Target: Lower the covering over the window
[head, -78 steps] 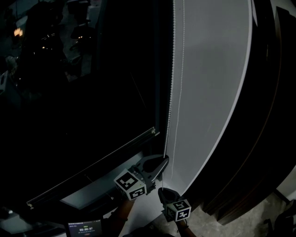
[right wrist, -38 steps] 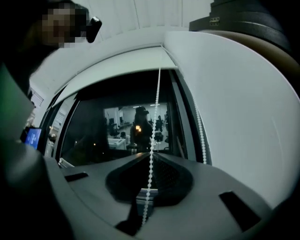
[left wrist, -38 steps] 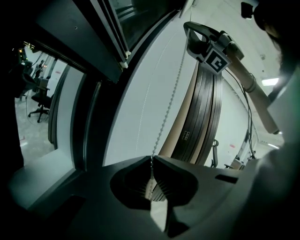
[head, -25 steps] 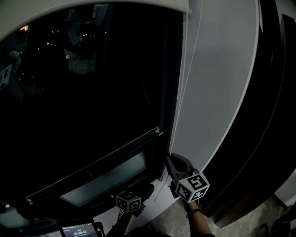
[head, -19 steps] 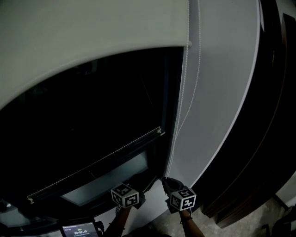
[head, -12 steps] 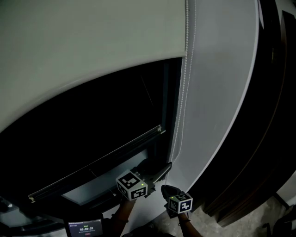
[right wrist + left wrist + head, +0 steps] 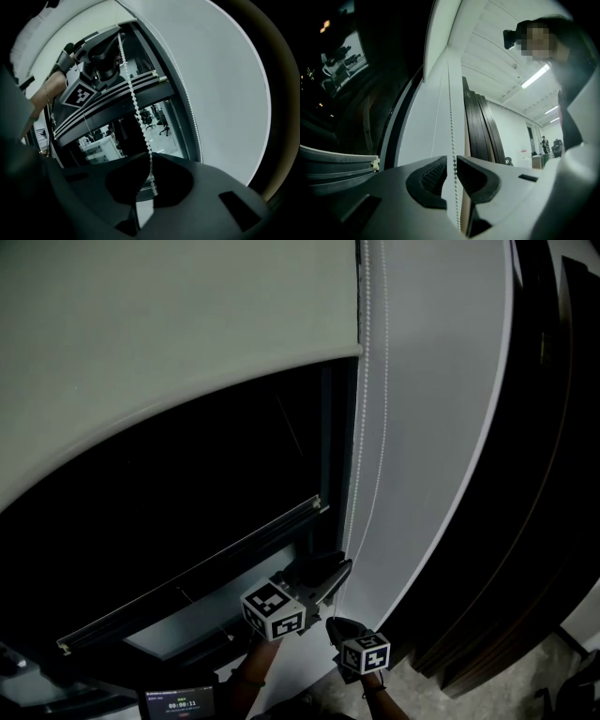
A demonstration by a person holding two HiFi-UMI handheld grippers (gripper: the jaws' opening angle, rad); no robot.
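Dark window (image 7: 187,512), timer display (image 7: 178,702) (digits tiny)

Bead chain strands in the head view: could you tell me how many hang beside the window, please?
2. One strand hangs along the roller blind's right edge; the other hangs just right of it, against the white wall. None seems hidden.

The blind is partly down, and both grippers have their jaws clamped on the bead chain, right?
Not both. The right gripper is clamped on the chain, but the left gripper view shows the jaws of the left gripper apart, just closing, with the chain running loose between them. The blind is partly down.
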